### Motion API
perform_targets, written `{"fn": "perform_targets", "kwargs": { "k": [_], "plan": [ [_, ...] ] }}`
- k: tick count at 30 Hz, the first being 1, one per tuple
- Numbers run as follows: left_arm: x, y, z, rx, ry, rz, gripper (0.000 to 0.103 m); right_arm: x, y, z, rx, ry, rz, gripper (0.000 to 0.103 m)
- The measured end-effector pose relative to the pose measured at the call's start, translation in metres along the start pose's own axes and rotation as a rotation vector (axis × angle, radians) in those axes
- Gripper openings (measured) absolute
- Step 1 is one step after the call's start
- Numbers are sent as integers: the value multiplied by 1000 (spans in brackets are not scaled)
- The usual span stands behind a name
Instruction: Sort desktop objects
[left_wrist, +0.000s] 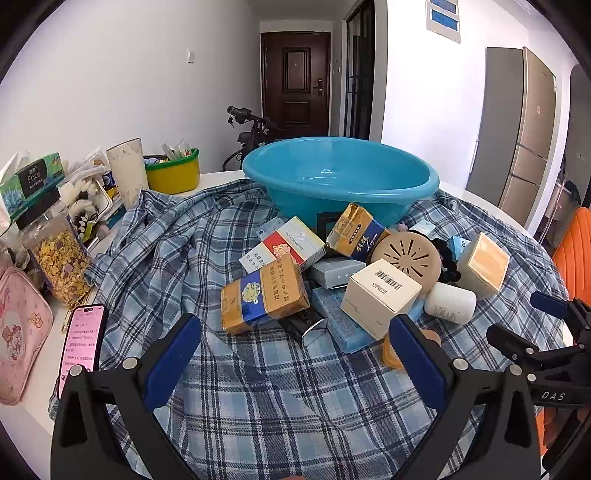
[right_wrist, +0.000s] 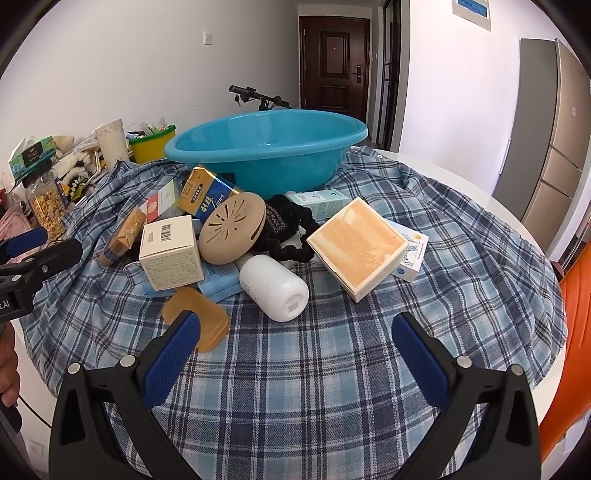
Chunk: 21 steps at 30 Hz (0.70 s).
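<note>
Hovering low over the plaid shirt (right_wrist: 332, 369) that covers the round white surface (left_wrist: 33, 398), both grippers point toward the pile and the blue basin (left_wrist: 340, 177) behind it at 12 o'clock. Left gripper (left_wrist: 295, 354) sits level with its fingers (left_wrist: 173, 354) spread wide and holding nothing; the right gripper (right_wrist: 295, 354) is the same deal, released and empty, though the tip of its left finger overlaps the amber soap dish (right_wrist: 195, 317) in view, and I can't tell if it's actually touching.

Room-wise, the bare plaid between each gripper and the pile is open. The surface's rim curves off at 3 o'clock near the orange chair (right_wrist: 576, 332), and the 9 o'clock side is crowded with a cereal jar (left_wrist: 59, 258), phone (left_wrist: 83, 343) and pink pouch (left_wrist: 18, 332).

The pile itself, big to small: cream box with a peach lid (right_wrist: 356, 243) tilted at 1 o'clock from the right gripper, barcode box (right_wrist: 170, 247), tan round vented lid (right_wrist: 234, 229) leaning on the black scrunchie (right_wrist: 291, 229), gold-and-blue cigarette pack (left_wrist: 264, 293) just ahead of the left gripper, and the white bottle (right_wrist: 275, 286) lying on its side.
</note>
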<state>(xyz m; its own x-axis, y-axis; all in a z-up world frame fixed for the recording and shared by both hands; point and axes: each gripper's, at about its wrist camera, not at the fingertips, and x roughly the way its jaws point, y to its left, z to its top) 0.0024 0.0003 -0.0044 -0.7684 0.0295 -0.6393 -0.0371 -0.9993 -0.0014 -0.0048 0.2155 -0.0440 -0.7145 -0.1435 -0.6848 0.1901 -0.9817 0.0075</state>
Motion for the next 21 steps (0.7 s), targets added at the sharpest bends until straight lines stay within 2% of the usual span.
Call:
{"fn": "perform_targets", "kwargs": {
  "k": [7,11,13,15,17,19,21],
  "plan": [
    [0,-2,1,14,-16,-7,103,-1,-2,0,14,-9,-4,103],
    [-5,2,2,9,-81,50,103,-4,-6,0,39,-49,-23,103],
    [-10,4,3,10,-118,73,103,-5,-8,-1,32,-74,-75,103],
    [-16,7,4,-7,-150,57,103,-4,-12,-2,40,-86,-98,103],
    [-19,10,5,-25,-151,49,103,1,-14,-2,35,-43,-86,103],
    [-20,10,4,-14,-147,52,103,7,-12,-2,21,29,-120,103],
    [-18,6,3,37,-145,34,103,8,-8,-1,-2,49,-172,103]
  ]
}}
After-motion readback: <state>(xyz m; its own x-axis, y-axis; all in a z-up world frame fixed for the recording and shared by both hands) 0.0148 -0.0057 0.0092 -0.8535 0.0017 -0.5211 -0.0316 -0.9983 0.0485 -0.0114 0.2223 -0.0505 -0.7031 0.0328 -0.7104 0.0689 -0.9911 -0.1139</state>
